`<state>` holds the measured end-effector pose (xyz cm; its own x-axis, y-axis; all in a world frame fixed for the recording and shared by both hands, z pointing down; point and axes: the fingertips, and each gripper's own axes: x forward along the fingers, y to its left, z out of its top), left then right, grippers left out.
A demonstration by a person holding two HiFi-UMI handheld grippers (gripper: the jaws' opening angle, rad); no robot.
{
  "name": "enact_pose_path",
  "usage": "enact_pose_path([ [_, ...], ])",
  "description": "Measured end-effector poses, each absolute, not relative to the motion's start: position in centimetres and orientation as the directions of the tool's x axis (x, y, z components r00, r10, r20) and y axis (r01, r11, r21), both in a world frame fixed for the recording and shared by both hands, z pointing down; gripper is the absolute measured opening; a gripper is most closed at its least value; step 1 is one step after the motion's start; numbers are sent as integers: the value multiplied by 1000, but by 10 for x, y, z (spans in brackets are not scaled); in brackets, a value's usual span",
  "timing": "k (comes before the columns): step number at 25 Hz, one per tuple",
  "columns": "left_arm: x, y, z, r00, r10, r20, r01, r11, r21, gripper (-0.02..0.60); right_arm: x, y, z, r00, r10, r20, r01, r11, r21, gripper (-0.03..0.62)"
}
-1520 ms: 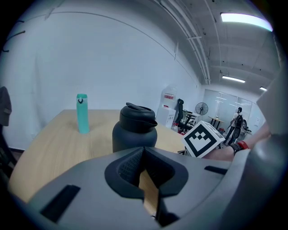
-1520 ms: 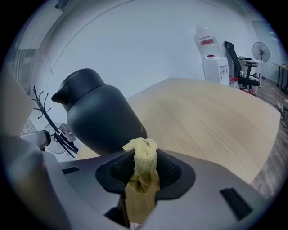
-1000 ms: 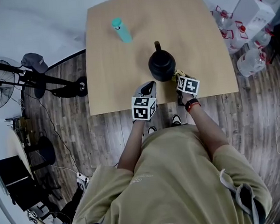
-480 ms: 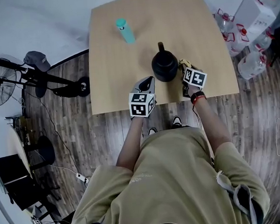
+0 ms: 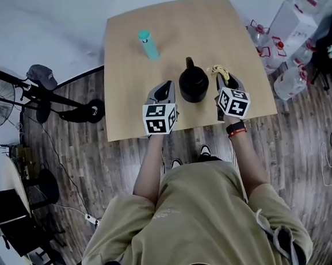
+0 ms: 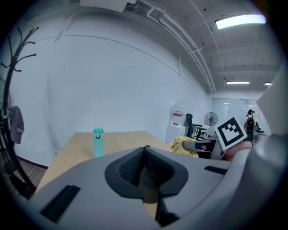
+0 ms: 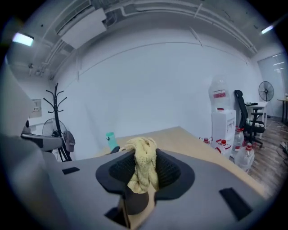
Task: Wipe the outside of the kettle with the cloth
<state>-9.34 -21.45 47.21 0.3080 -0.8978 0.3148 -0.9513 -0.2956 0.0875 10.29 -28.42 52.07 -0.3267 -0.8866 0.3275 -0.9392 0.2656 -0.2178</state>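
From the head view we see a round black kettle (image 5: 193, 85) standing on a light wooden tabletop (image 5: 203, 27), near its front edge and between our two grippers. The left gripper (image 5: 164, 90) lies to the kettle's left, apart from it. The right gripper (image 5: 226, 79) sits just to its right, with a yellow knitted cloth (image 5: 219, 70) bunched at its tip. The cloth is close beside the kettle's flank, though from above we cannot tell if they touch. A teal cylindrical bottle (image 5: 148, 44) stands further back on the tabletop, well apart from the kettle. Large clear water bottles (image 5: 291, 80) stand on the plank floor off to the right.

The left gripper view shows what the overhead angle cannot. The left gripper's (image 6: 144, 152) jaws are pressed together with nothing between them. Beyond them we see the tabletop (image 6: 119, 139), the teal bottle (image 6: 98, 141) upright on it, and to the right the yellow cloth (image 6: 182, 143). The kettle itself does not show here.

The right gripper view settles the other side. The right gripper's (image 7: 143, 157) jaws are clamped on the yellow cloth (image 7: 145, 175), which rises in a lump above them and hangs down between the ribbed pads. Past it lie the tabletop (image 7: 189, 137) and the teal bottle (image 7: 111, 138). A white water dispenser (image 7: 222, 119) stands at the right and a black coat stand (image 7: 56, 117) at the left, neither of which we can pick out from above.
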Motion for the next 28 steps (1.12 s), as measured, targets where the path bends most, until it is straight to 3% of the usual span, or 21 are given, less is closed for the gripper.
enact_pose_path([
  [11, -121, -183, 405, 315, -939, 140, -949, -308, 66, 23, 57, -216, 413, -364, -921, 137, -929, 348, -123, 138],
  [18, -127, -168, 401, 309, -944, 116, -951, -304, 54, 23, 39, -193, 394, -381, -918, 109, -925, 379, -41, 130],
  [28, -134, -168, 393, 278, -955, 99, -961, -277, 26, 23, 34, -191, 393, -398, -911, 107, -917, 394, -56, 130],
])
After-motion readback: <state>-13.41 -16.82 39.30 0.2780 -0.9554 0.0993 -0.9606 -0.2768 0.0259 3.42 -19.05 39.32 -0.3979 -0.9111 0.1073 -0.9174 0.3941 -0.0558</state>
